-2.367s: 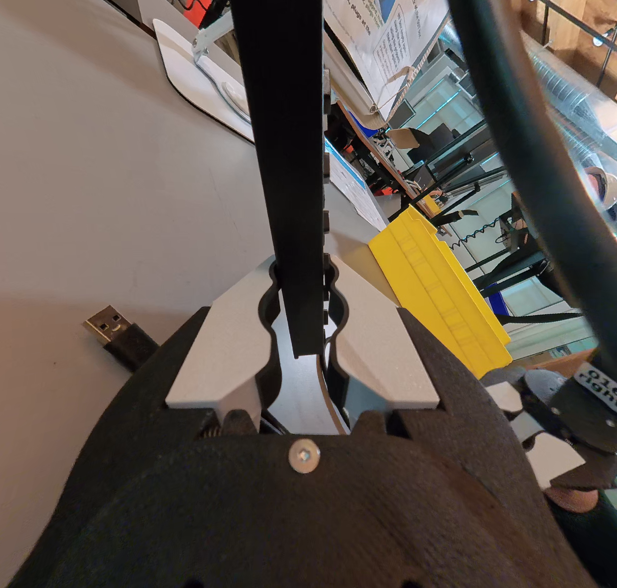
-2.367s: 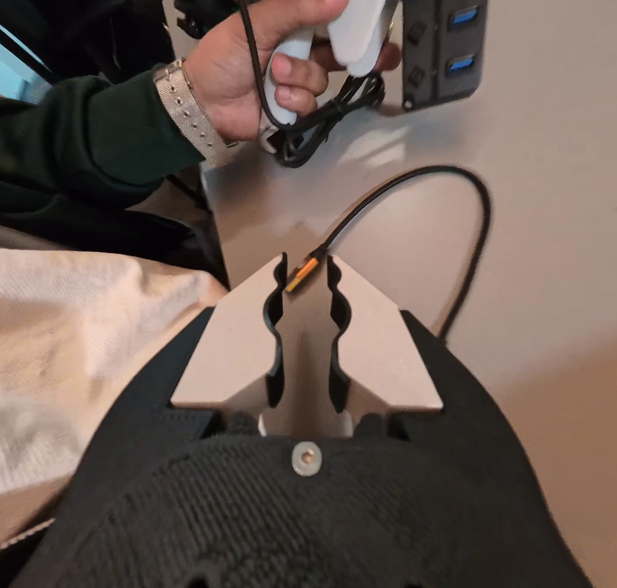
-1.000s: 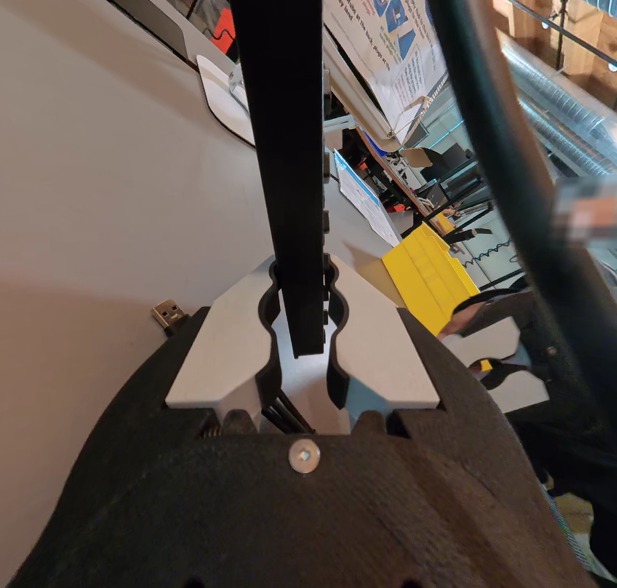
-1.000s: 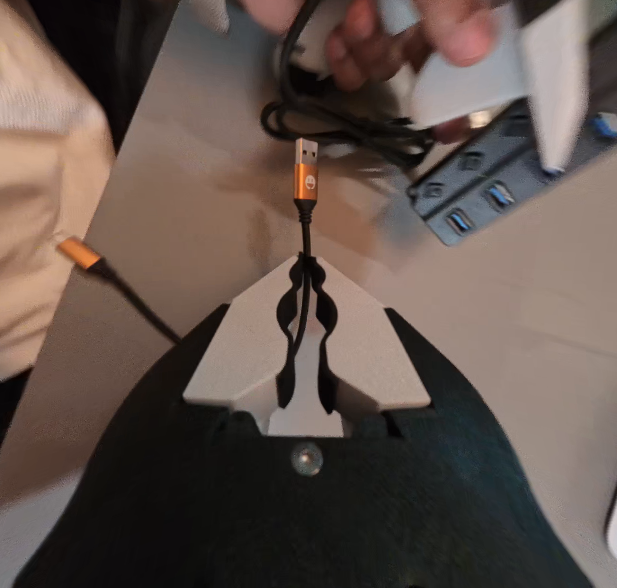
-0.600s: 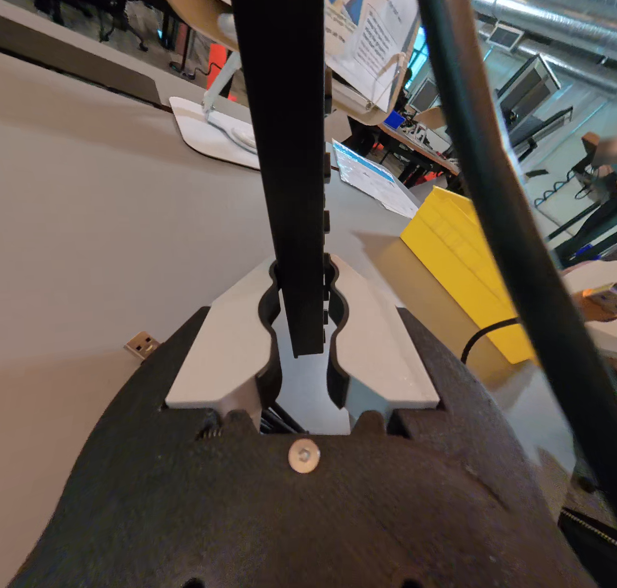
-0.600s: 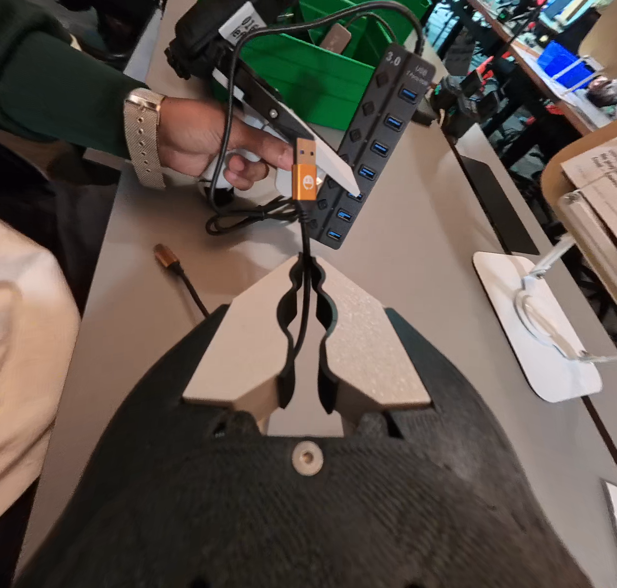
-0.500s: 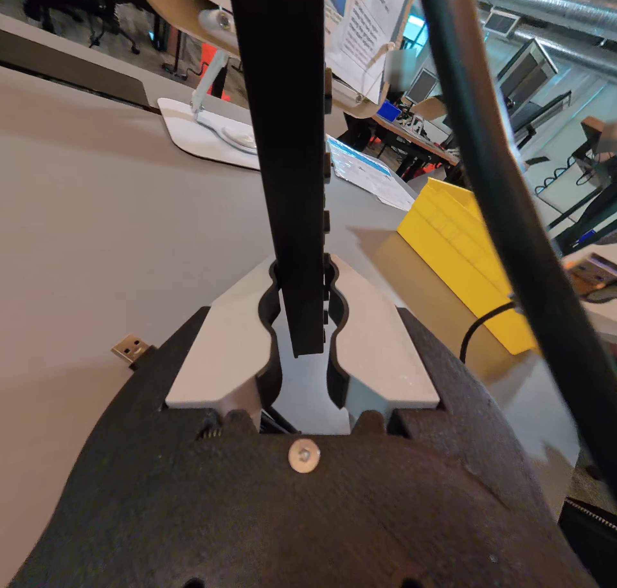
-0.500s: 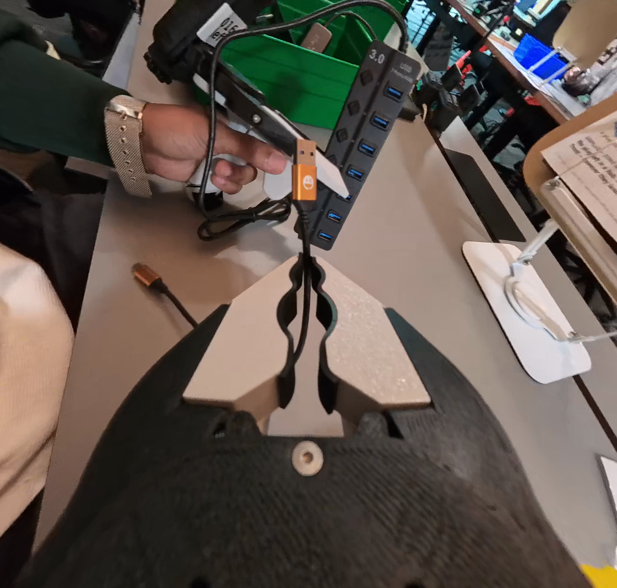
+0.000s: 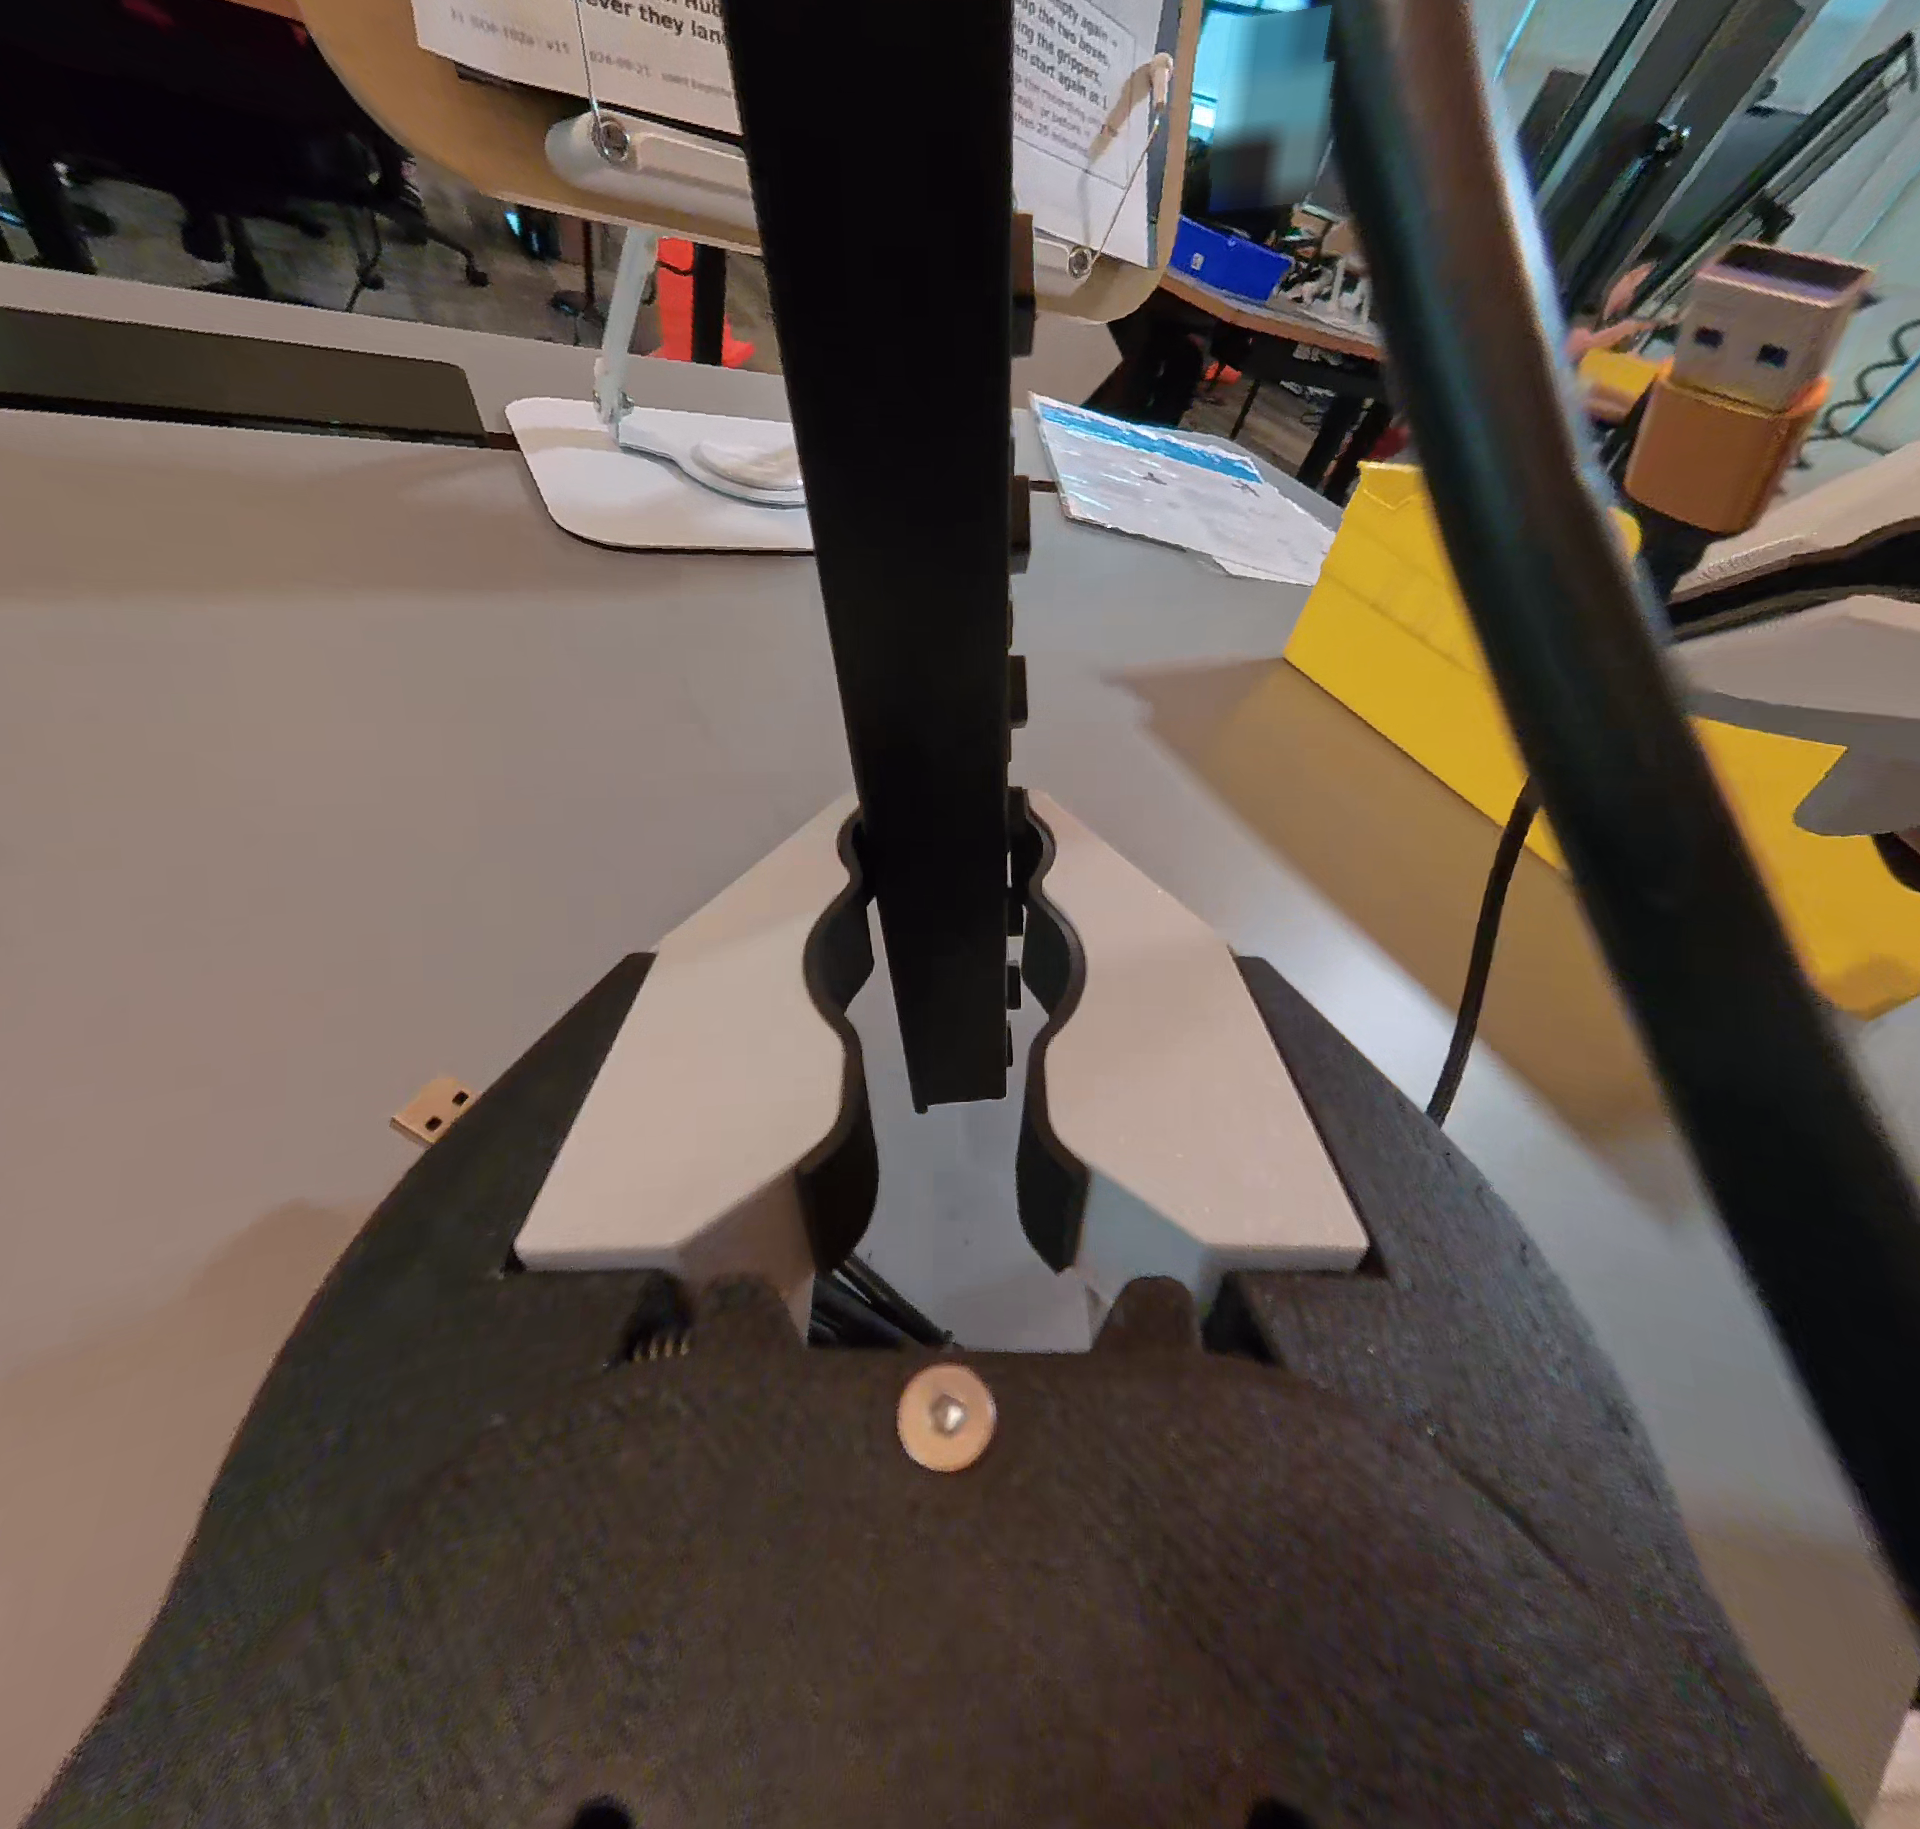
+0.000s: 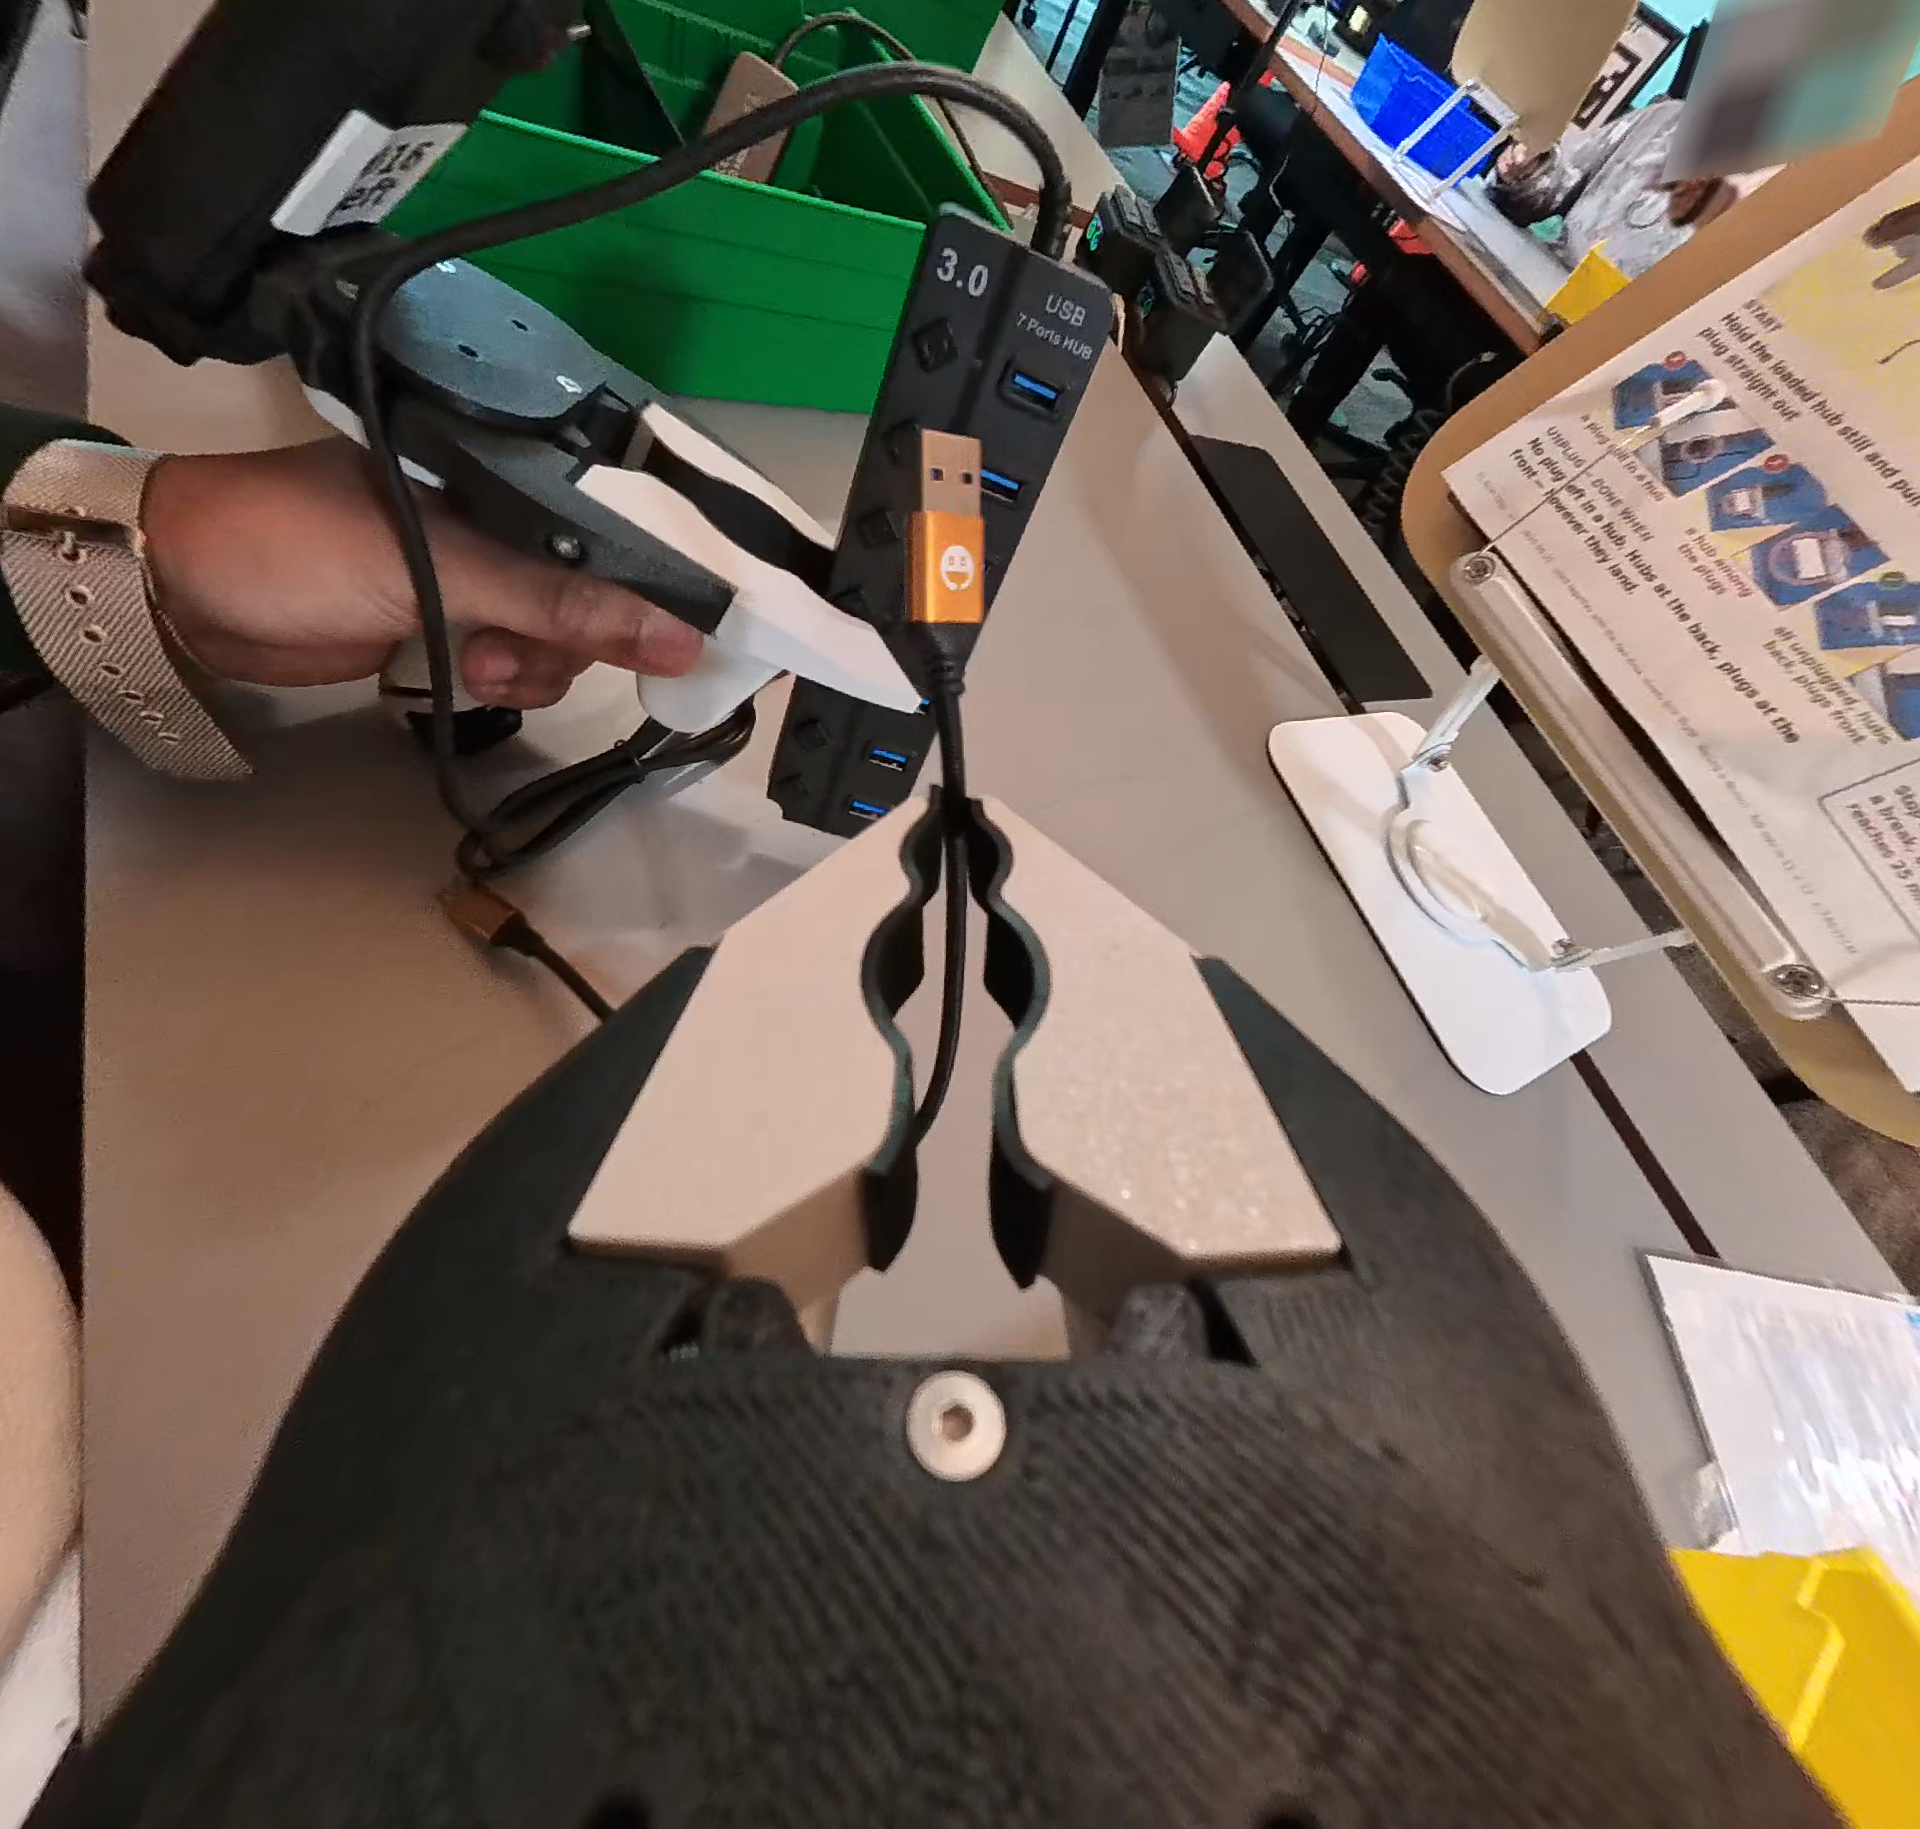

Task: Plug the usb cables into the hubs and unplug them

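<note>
My left gripper (image 9: 940,844) is shut on a black multi-port USB hub (image 9: 894,429), which stands up edge-on from the fingers. The hub's thick black lead (image 9: 1507,532) sweeps past on the right. In the right wrist view the hub (image 10: 997,345) shows its blue ports, held off the table by the left gripper (image 10: 894,683) in a person's hand. My right gripper (image 10: 954,808) is shut on a thin black cable just below its orange USB plug (image 10: 943,543). The plug points up, close in front of the hub's middle ports. The plug also shows in the left wrist view (image 9: 1725,397).
The cable's other orange plug (image 10: 480,915) lies on the grey table (image 10: 1122,574). A loose USB plug (image 9: 431,1123) lies at the left. Green bins (image 10: 665,252) stand behind the hub and a yellow bin (image 9: 1455,688) at the right. A white-based stand (image 10: 1434,896) holds an instruction sheet (image 10: 1714,553).
My right gripper closed on the cable, lifted it off the table and brought the orange plug up to the hub. My left gripper raised the hub more upright.
</note>
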### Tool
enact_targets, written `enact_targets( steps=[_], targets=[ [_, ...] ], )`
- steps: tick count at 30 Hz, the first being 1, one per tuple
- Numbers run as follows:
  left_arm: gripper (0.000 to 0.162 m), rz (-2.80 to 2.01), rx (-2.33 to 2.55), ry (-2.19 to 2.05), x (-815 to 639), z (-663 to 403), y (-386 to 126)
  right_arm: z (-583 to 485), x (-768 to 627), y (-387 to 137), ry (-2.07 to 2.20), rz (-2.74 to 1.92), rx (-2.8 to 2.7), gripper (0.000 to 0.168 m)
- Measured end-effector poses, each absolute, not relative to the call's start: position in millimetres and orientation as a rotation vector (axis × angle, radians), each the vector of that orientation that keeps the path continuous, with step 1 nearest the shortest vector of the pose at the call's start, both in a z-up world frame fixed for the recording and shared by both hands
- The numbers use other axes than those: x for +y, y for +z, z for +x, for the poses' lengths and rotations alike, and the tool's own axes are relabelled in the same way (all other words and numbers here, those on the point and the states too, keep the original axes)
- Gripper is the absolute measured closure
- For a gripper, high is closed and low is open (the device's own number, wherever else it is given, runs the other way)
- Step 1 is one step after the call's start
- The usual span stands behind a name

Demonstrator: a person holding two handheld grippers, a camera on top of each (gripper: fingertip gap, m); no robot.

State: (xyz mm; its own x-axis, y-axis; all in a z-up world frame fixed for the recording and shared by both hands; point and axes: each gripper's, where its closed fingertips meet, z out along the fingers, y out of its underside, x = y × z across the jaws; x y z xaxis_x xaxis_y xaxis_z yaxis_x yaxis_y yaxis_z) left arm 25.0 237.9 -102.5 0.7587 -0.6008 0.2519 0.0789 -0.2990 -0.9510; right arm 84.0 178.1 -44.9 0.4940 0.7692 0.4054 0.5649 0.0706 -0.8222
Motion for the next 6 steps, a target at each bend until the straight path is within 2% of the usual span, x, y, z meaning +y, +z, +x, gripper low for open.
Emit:
enact_targets(
  steps=[6],
  targets=[
    [0.141, -1.699, 0.541, -0.514, 230.8, 34.2, -98.0, 95.3, 187.4, -50.8, 0.168, -1.669, -1.130, 0.166]
  ],
)
